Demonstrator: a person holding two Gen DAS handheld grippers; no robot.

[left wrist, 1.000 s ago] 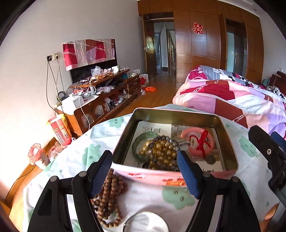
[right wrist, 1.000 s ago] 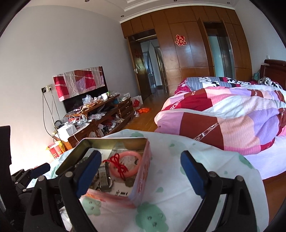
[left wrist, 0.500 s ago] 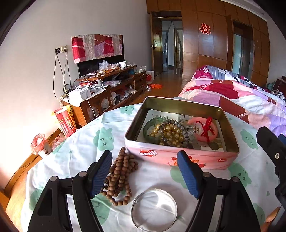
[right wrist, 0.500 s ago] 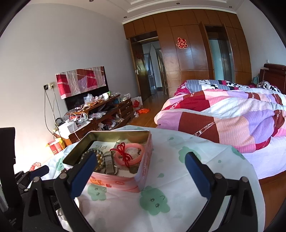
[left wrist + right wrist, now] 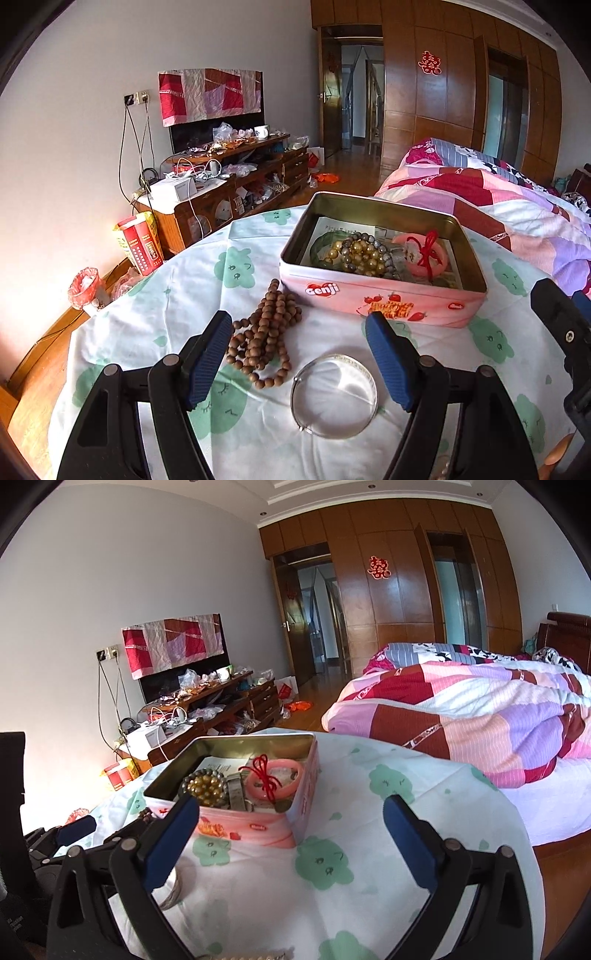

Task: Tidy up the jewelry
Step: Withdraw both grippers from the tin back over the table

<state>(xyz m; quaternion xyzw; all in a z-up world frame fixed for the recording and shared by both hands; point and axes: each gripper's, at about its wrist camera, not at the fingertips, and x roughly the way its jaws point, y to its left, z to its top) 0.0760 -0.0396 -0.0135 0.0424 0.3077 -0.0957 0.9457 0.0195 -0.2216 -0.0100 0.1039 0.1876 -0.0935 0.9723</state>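
Landmark: the pink tin (image 5: 382,295), open on the cloth-covered table (image 5: 155,310); every place below is given from it.
Wooden bead string (image 5: 264,341): on the cloth just off the tin's near-left corner, bunched in a loose heap; its long axis runs from that corner toward the camera, slightly leftward.
Left gripper (image 5: 299,363): on the near side of the tin, fingers spread wide and holding nothing; the bead string lies just inside its left finger.
Silver bangle (image 5: 334,395): flat on the cloth, nearer the camera than the tin's front wall, between the left gripper's fingers; a ring, so no real long axis, its opening facing up.
Inside the tin: a golden bead bracelet (image 5: 360,254) toward the left, a pink ring tied with red cord (image 5: 421,254) toward the right, on printed paper.
Right gripper (image 5: 291,834): near the tin's right front corner, spread apart and empty.
Step in hand: judged as picking the next loose piece, two of them still being outside the tin.
Next move calls for: probably lowering over the bangle's rim or the bead heap, closing, then lifting over the tin's front wall.
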